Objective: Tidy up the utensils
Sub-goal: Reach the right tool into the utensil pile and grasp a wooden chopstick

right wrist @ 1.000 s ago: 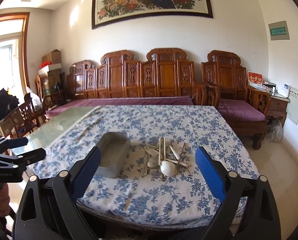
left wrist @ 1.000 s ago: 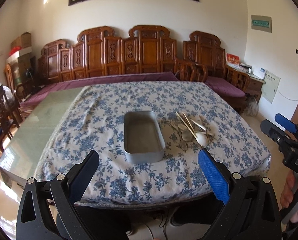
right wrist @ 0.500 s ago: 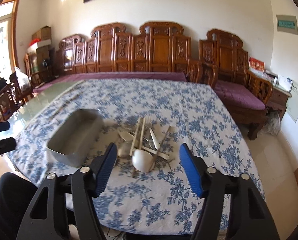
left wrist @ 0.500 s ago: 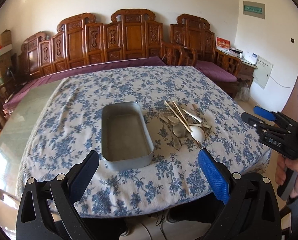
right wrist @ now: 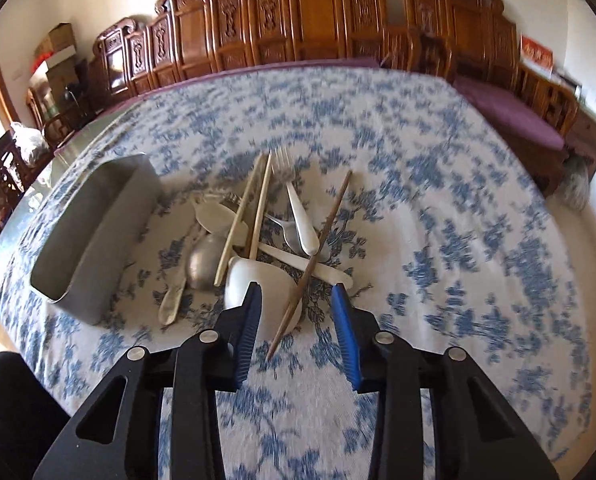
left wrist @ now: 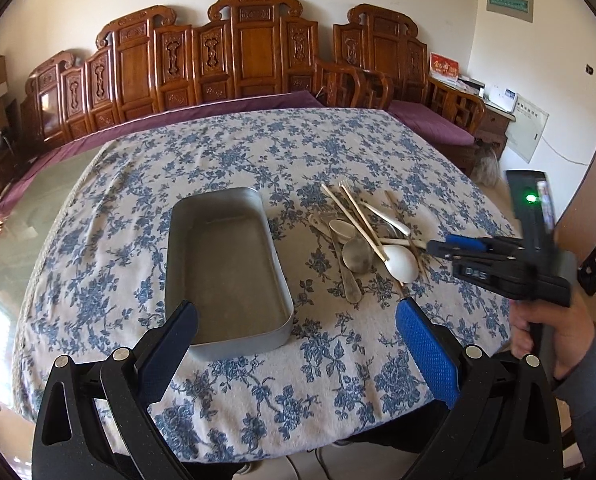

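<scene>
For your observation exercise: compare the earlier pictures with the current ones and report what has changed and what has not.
The right gripper has dropped toward the utensil pile, its jaws closing, with the dark chopstick and white spoon between them, nothing gripped yet. The left gripper came closer to the tin tray, jaws wide. Tray, utensils and tablecloth lie as before.

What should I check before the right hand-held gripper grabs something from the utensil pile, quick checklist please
1. Metal tray empty and ready: ok.
2. Right hand-held gripper lined up on the pile: ok, the brown chopstick and white spoon lie between its closing jaws.
3. Pads on one utensil only: not ok, nothing gripped yet.
4. Target free of overlaps: not ok, the chopstick lies across other utensils.
5. Left hand-held gripper out of the way: ok, open near the tray's near end.
6. Contact with tablecloth: cannot tell.
</scene>
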